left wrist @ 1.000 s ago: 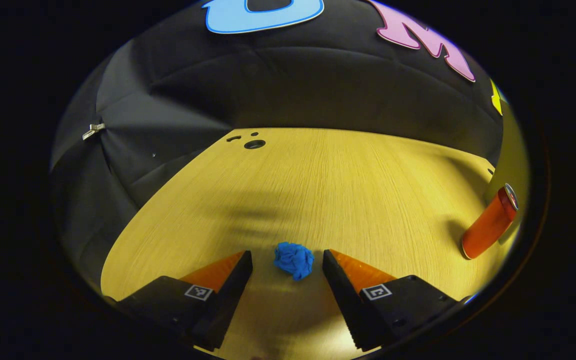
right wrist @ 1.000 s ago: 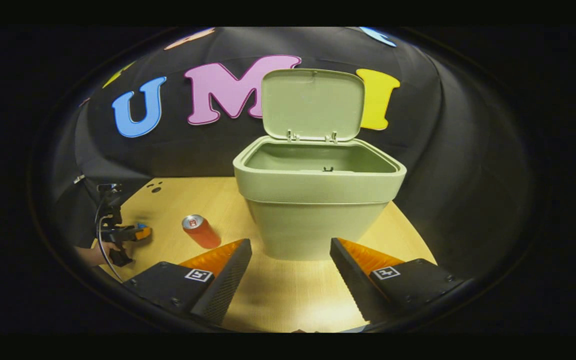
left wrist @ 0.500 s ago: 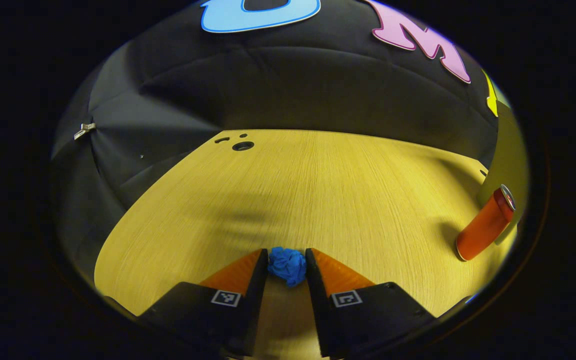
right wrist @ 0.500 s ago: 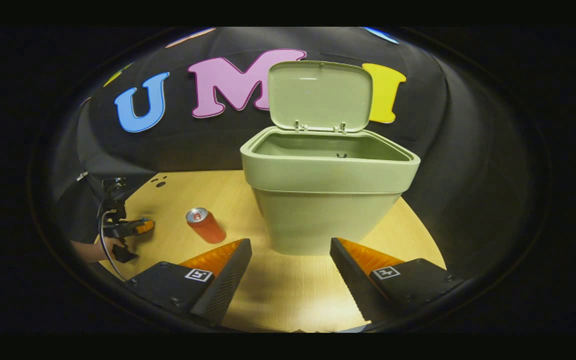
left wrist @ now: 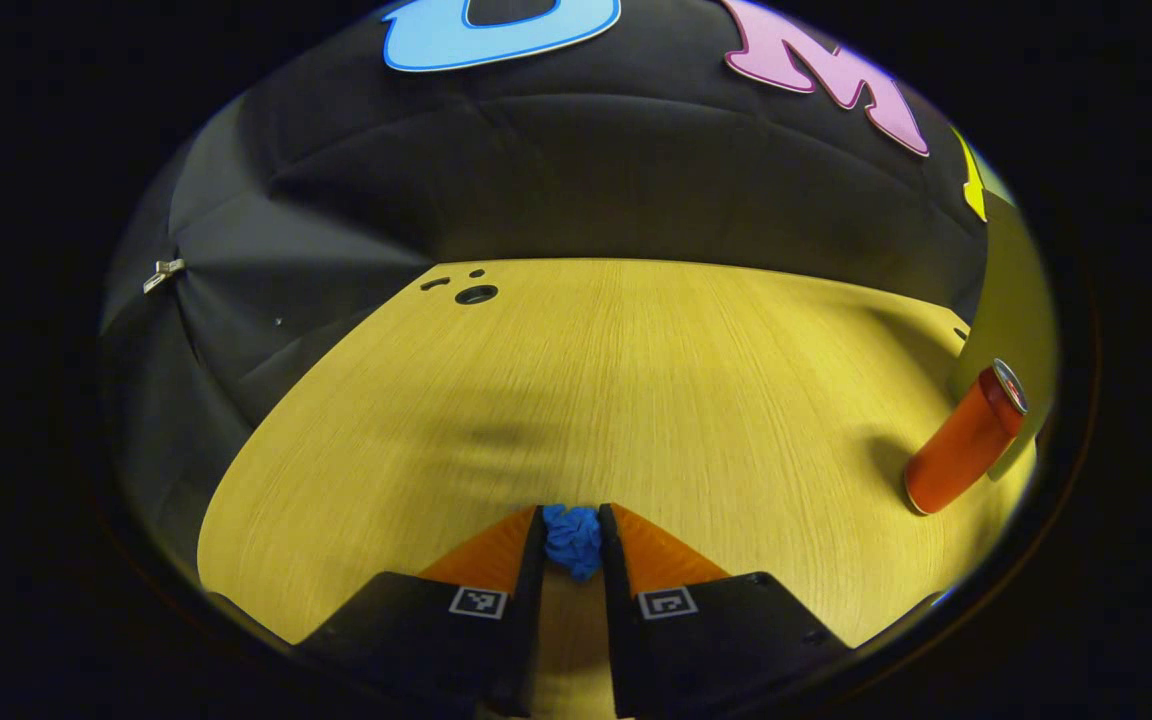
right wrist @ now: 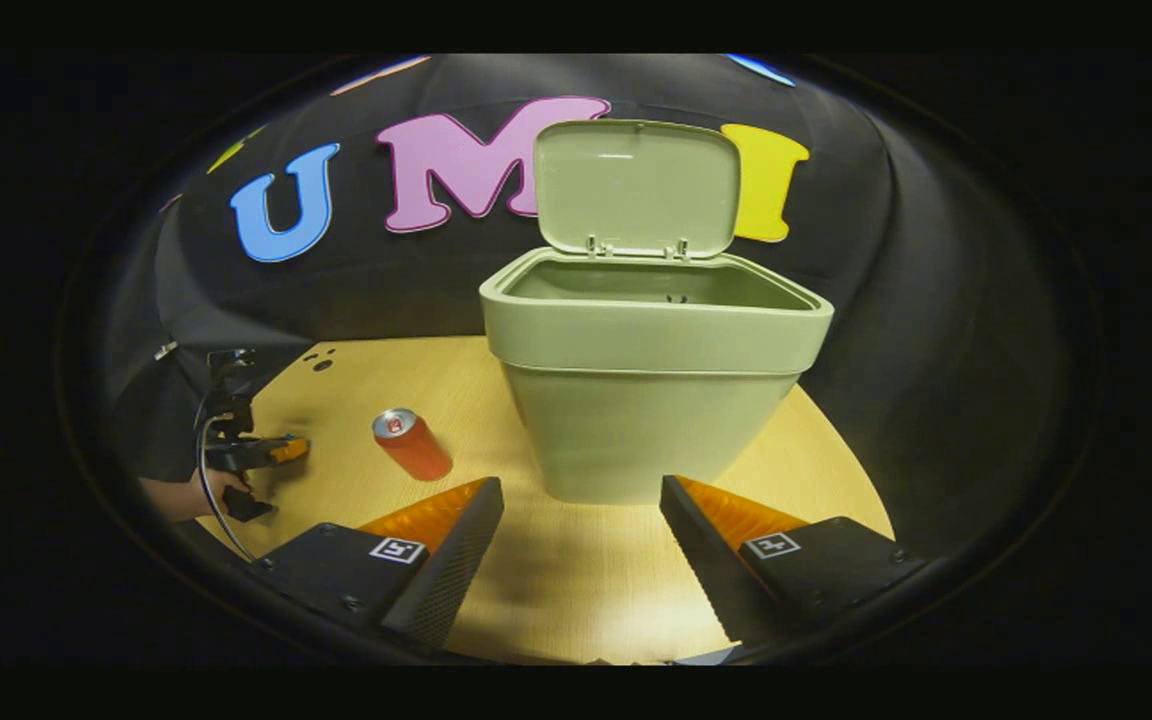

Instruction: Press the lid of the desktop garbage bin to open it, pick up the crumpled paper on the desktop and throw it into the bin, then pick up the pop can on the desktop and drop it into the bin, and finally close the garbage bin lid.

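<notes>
In the left gripper view my left gripper (left wrist: pixel 572 545) is shut on the blue crumpled paper (left wrist: pixel 573 538), squeezed between both fingers low over the wooden desktop (left wrist: pixel 636 380). The orange pop can (left wrist: pixel 961 442) stands at the far right of that view. In the right gripper view the green garbage bin (right wrist: pixel 651 385) stands straight ahead with its lid (right wrist: pixel 636 187) raised upright. My right gripper (right wrist: pixel 581 540) is open and holds nothing, short of the bin's base. The pop can (right wrist: pixel 412 445) stands left of the bin, and the left gripper (right wrist: pixel 256 452) shows farther left in a hand.
Small round holes (left wrist: pixel 476 294) mark the desktop's far left corner. The booth's black cloth wall rises behind the desk on all sides. A cable (right wrist: pixel 204 470) hangs from the left gripper near the desk's left edge.
My left gripper's fingers have come together on the blue paper, which lay loose between them a second ago. My right gripper has sunk slightly, so the bin sits higher in its view.
</notes>
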Available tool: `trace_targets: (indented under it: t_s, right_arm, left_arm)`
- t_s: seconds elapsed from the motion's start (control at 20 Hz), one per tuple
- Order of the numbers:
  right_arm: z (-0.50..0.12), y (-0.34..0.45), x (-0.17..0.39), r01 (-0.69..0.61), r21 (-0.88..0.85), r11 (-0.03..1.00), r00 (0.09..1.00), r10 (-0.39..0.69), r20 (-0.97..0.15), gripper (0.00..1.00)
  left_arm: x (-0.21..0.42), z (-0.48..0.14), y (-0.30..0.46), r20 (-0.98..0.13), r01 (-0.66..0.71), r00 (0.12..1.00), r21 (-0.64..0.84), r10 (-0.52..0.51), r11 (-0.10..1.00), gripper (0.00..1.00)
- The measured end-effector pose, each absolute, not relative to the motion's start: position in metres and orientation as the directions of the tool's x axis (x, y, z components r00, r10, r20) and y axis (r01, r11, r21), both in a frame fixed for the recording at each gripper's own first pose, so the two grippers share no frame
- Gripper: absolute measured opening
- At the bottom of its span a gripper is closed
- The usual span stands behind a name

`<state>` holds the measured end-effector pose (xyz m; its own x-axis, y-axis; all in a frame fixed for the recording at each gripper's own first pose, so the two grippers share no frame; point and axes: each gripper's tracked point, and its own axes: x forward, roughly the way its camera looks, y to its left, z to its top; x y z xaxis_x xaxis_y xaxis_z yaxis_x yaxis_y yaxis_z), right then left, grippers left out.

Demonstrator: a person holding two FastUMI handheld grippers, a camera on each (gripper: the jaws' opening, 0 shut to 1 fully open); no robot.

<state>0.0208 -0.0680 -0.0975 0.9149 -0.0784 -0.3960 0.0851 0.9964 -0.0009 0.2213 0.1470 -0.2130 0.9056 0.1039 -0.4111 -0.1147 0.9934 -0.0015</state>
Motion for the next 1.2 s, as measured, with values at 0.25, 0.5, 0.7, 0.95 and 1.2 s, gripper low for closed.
trace_targets:
  t_s: [0.25,0.5,0.7,0.95,1.2]
  right_arm:
    - [-0.099,-0.064,0.017,0.078,0.005,0.997,0.920,-0.070,-0.384,0.99]
    - [-0.100,-0.062,0.011,0.083,0.039,0.996,0.925,-0.063,-0.374,0.99]
    - [-0.099,-0.062,0.004,0.083,0.048,0.995,0.931,-0.060,-0.360,0.99]
    - [-0.095,-0.066,-0.001,0.081,0.049,0.996,0.939,-0.059,-0.338,0.99]
    - [-0.093,-0.073,-0.008,0.080,0.046,0.996,0.944,-0.061,-0.324,0.99]
  left_arm:
    - [0.205,-0.172,0.131,-0.356,-0.066,0.932,0.000,0.062,0.998,0.30]
    - [0.188,-0.107,0.089,-0.283,0.053,0.958,0.008,-0.049,0.999,0.33]
    - [0.182,-0.043,0.039,-0.193,0.168,0.968,0.024,-0.161,0.985,0.33]
    - [0.175,0.037,-0.042,-0.075,0.323,0.944,0.019,-0.321,0.946,0.33]
    - [0.166,0.099,-0.134,0.018,0.481,0.877,0.026,-0.481,0.877,0.33]
